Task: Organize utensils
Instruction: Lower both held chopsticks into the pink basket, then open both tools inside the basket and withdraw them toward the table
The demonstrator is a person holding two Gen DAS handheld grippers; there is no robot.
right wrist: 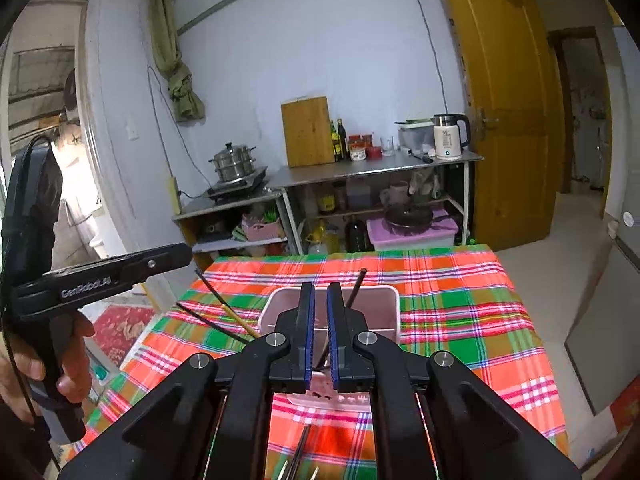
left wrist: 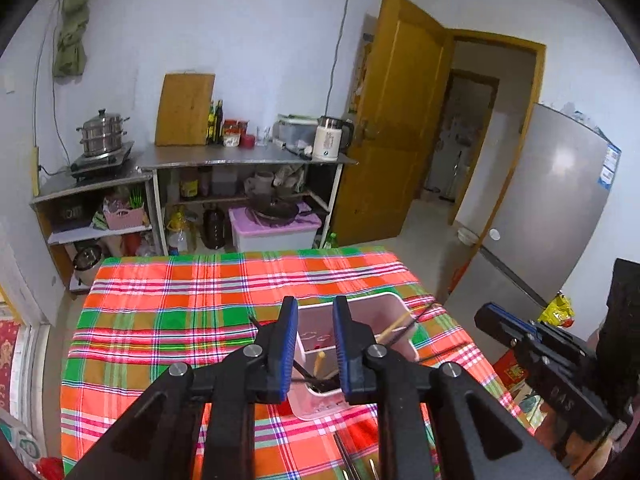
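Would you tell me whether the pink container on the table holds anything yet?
Not empty: the pink container holds chopsticks, leaning over its rim.

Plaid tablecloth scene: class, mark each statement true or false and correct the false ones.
1. A pink bin sits on the plaid tablecloth. True.
2. The bin is empty. False: chopsticks lean out of it.
3. The wooden door is shut. False: it stands open.
4. A white kettle stands on the metal counter. True.
5. The left tongs clamp a spoon. False: nothing shows between them.
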